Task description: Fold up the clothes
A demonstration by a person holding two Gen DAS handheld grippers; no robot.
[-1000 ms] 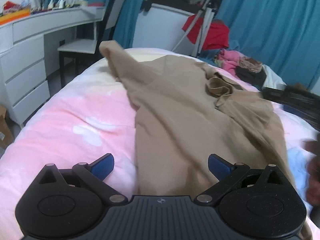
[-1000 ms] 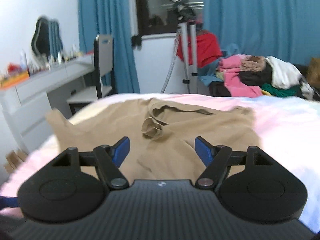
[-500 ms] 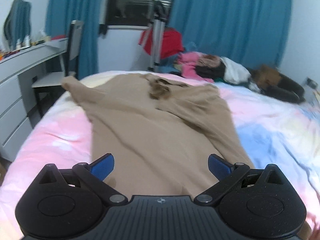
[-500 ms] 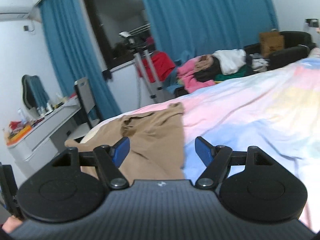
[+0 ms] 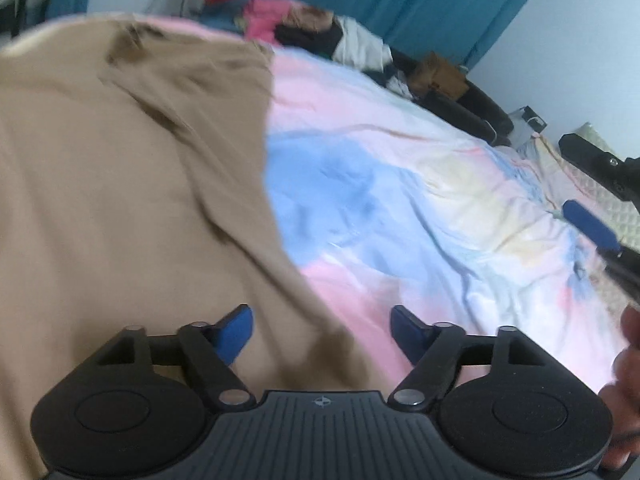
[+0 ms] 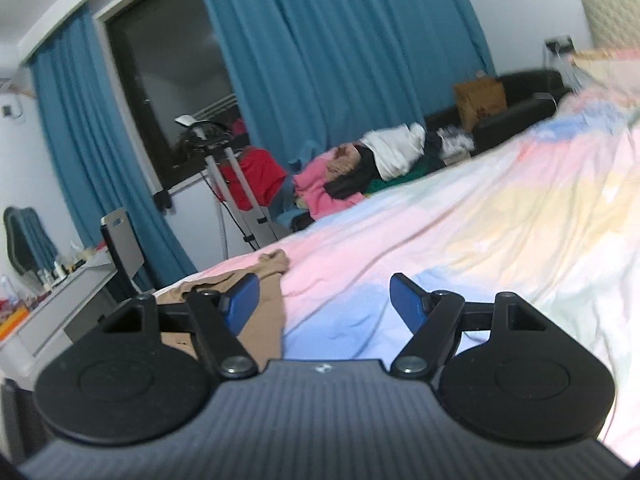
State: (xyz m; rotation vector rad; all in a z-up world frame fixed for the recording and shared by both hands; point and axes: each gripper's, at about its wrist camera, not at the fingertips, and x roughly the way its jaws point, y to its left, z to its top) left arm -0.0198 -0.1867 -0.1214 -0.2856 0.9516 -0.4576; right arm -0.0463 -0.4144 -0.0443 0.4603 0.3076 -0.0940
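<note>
The tan garment lies lengthwise near-to-far on the bed, blurred, cut off left. Left tongs closing over its hem edge, not gripping; right tongs released.

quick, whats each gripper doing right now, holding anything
left gripper: jaws closing, shirt edge between them, not gripped yet
right gripper: open, empty, over the bed

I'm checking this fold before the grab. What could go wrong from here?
1. The left gripper is closing over the tan garment's lower right edge, which looks rumpled; it may catch one layer or the bedsheet too.
2. The right gripper is open, aimed mostly at bare sheet, so the garment could get dragged one-handed and skew.
</note>
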